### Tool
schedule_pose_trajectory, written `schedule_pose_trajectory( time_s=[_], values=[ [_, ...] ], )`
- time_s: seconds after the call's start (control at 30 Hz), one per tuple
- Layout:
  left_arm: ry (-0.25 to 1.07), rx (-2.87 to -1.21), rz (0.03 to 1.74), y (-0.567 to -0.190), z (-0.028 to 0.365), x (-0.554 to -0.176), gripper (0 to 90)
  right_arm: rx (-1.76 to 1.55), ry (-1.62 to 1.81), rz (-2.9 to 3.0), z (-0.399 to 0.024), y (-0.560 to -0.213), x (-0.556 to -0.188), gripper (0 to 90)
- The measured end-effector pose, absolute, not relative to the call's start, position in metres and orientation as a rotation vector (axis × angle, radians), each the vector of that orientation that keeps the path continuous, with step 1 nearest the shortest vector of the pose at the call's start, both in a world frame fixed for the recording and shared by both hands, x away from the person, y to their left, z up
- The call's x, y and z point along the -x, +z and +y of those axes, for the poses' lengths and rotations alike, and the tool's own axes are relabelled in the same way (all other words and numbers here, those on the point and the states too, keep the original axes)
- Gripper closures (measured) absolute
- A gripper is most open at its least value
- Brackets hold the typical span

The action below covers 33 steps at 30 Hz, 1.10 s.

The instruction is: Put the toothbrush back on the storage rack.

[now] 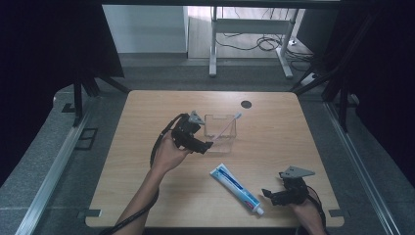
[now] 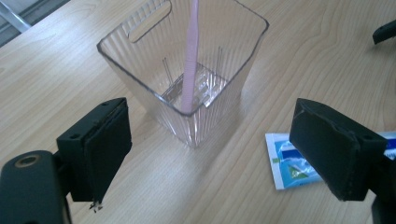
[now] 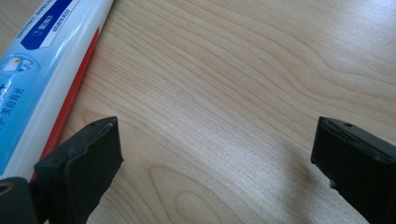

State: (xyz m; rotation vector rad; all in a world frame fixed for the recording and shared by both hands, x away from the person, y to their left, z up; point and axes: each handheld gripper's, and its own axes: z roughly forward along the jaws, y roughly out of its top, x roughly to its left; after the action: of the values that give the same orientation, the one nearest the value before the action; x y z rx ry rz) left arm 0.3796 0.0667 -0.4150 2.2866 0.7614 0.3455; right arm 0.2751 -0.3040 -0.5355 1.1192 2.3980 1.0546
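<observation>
A clear ribbed plastic holder (image 1: 220,131) stands upright at the table's middle with a pink toothbrush (image 1: 227,126) leaning inside it, head up and to the right. My left gripper (image 1: 208,145) sits just left of the holder, open and empty. In the left gripper view the holder (image 2: 140,56) and toothbrush (image 2: 190,60) lie just beyond the left gripper (image 2: 224,154), apart from it. A blue and white toothpaste tube (image 1: 237,188) lies flat near the front. My right gripper (image 1: 268,195) rests open beside the tube's cap end. In the right gripper view the right gripper (image 3: 215,168) spans bare wood, with the tube (image 3: 37,70) to its left.
The wooden table (image 1: 147,186) has a round black cable hole (image 1: 246,104) near its far edge. A white desk frame (image 1: 249,44) with cables stands on the floor beyond. Dark curtains hang on both sides.
</observation>
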Motion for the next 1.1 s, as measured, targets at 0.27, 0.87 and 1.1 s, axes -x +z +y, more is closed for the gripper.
schedule_pose_trajectory(
  time_s=[0.27, 0.87, 1.1],
  values=[
    [0.347, -2.268, 0.768, -0.423, 0.079, -0.365, 12.9, -1.119, 1.053, 2.396, -0.304, -0.535, -0.275, 2.1],
    [0.386, -2.289, 0.766, -0.436, 0.101, -0.334, 12.9, -1.117, 1.05, 2.398, -0.303, -0.535, -0.274, 2.1],
    [0.386, -2.286, 0.773, -0.44, 0.108, -0.324, 12.8, -1.117, 1.048, 2.397, -0.302, -0.536, -0.274, 2.1]
  ],
)
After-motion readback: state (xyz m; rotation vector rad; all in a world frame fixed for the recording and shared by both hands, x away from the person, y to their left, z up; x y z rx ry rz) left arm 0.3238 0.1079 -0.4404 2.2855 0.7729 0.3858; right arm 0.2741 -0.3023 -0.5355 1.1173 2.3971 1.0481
